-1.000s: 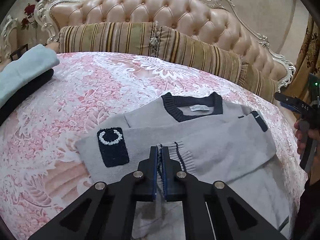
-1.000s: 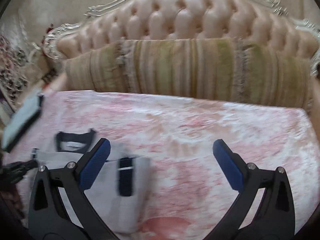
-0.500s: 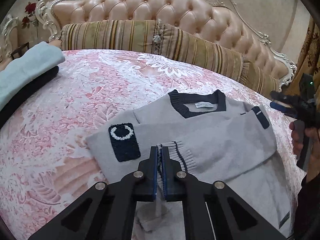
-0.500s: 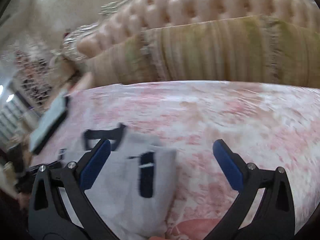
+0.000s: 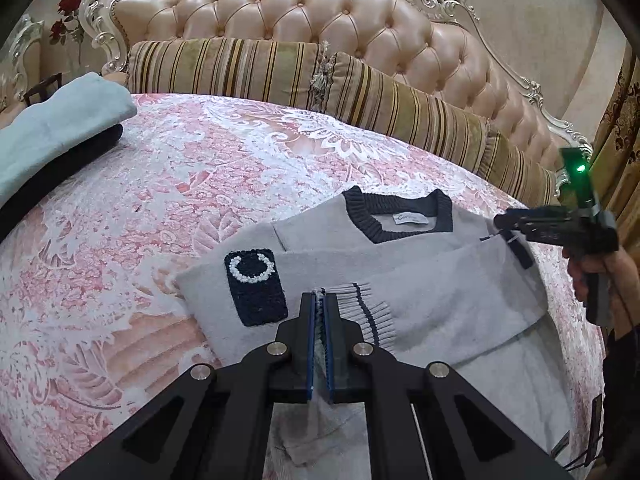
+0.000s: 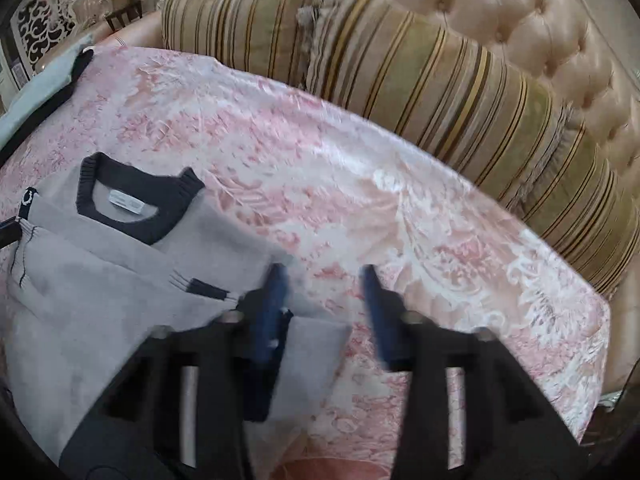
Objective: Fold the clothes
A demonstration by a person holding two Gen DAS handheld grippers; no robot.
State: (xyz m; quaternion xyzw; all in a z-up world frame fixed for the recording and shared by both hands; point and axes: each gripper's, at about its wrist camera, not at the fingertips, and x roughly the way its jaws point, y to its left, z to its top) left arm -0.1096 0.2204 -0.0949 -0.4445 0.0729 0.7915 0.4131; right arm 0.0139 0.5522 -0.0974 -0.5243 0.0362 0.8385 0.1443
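Observation:
A grey sweater [image 5: 440, 292] with a navy collar [image 5: 400, 232] lies flat on the pink bedspread [image 5: 200, 184], its sleeves folded across the body. My left gripper [image 5: 319, 300] is shut on the striped sleeve cuff [image 5: 360, 308], beside a navy elbow patch [image 5: 256, 286]. In the right wrist view my right gripper [image 6: 325, 300] hovers over the sweater's [image 6: 100, 300] right shoulder edge. Its jaws are closing, with a corner of grey cloth and bedspread between them and no pad pressing. A hand [image 5: 592, 268] holds that gripper [image 5: 520, 224] at the right.
Striped bolster pillows [image 5: 360, 96] and a tufted headboard [image 5: 320, 12] line the far side of the bed. A folded light-blue garment [image 5: 60, 128] on a dark one [image 5: 60, 168] sits at the left edge. The bed's right edge [image 6: 600, 360] is near my right gripper.
My right gripper swung in and down over the sweater's right shoulder, rolled, and its jaws narrowed from wide apart. The left gripper stayed shut on the cuff.

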